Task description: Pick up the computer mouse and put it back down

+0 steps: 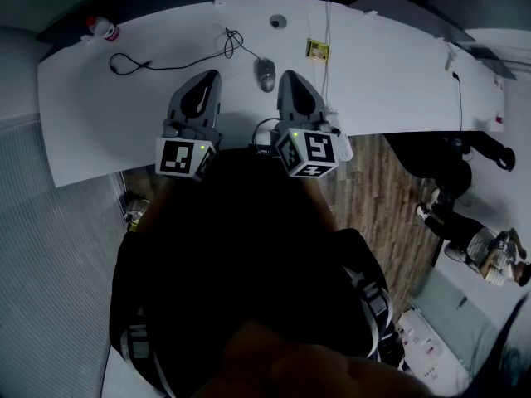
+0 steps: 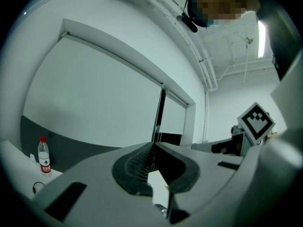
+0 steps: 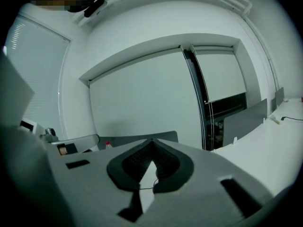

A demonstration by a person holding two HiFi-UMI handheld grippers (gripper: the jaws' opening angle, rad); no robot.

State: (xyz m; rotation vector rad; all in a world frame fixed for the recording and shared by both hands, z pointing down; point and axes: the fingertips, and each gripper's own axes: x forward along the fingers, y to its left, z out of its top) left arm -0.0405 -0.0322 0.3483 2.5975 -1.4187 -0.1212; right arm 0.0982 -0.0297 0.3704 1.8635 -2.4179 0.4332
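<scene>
Head view: mouse (image 1: 265, 75) sits on the white desk (image 1: 390, 73), upper middle of frame, between the tips of my two tools and closer to the right one. Its dark cable (image 1: 170, 63) runs up from the mouse, then left across the desk to a loop at the upper left. Neither tool has the mouse.

Left tool (image 1: 213, 75) sits left of the mouse, right tool (image 1: 286, 75) just beside it on the right. Both point toward the top of the frame. Their marker cubes (image 1: 184, 157) are near the desk's lower edge.

Left gripper view: left tool (image 2: 152, 148) is clenched, pads meeting at the tip, nothing between them. A bottle (image 2: 44, 156) with a red cap stands at the lower left of that frame. The same bottle (image 1: 104, 30) is in the desk's upper left corner in the head view.

Right gripper view: right tool (image 3: 152, 142) is clenched too, tips together, empty.

A small yellow-green card (image 1: 317, 50) lies on the desk, up and right of the mouse. Wood floor (image 1: 373, 197) shows right of centre, below the desk edge.
</scene>
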